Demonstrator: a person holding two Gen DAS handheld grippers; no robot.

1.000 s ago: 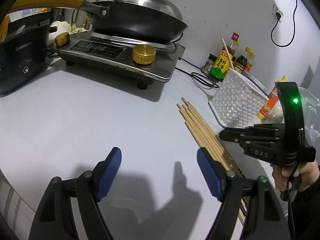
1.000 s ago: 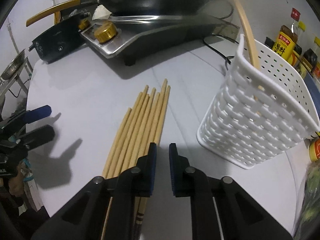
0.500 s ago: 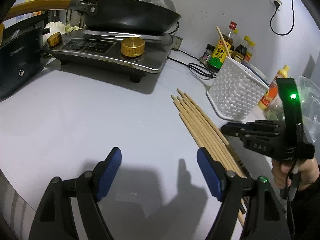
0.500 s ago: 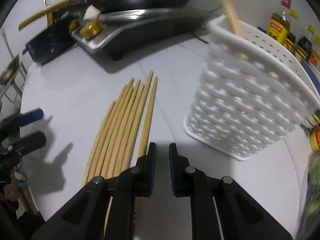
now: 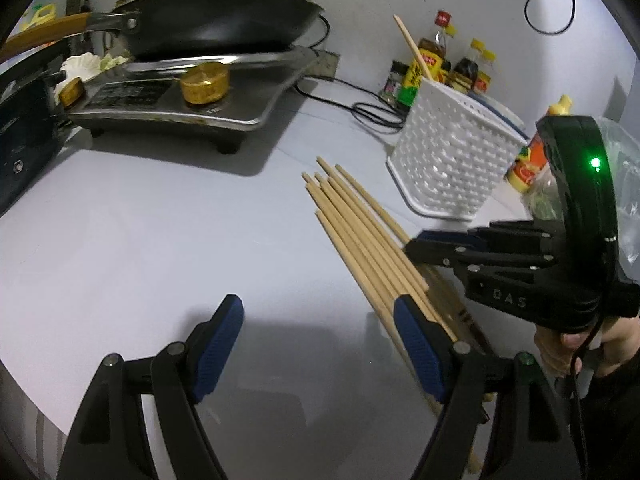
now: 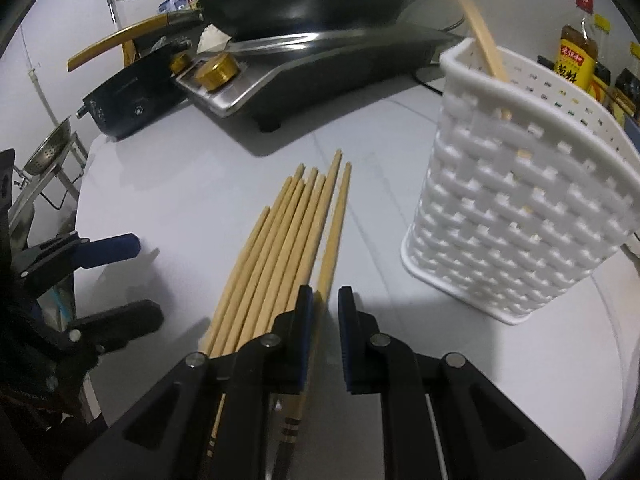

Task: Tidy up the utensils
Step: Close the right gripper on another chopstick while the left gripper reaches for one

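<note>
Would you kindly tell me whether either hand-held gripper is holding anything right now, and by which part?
Nothing is held. The left hand-held gripper is wide open over the table; the right hand-held gripper sits slightly open above the chopsticks, gripping none.

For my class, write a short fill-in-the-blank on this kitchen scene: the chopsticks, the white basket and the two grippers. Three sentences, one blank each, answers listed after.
1. The bundle of chopsticks lies flat on the ______.
2. The white basket already holds ______ chopstick standing in it.
3. The left gripper has its jaws wide ______, while the right gripper straddles the rightmost chopstick with a narrow gap.

Missing words: table; one; open
</note>
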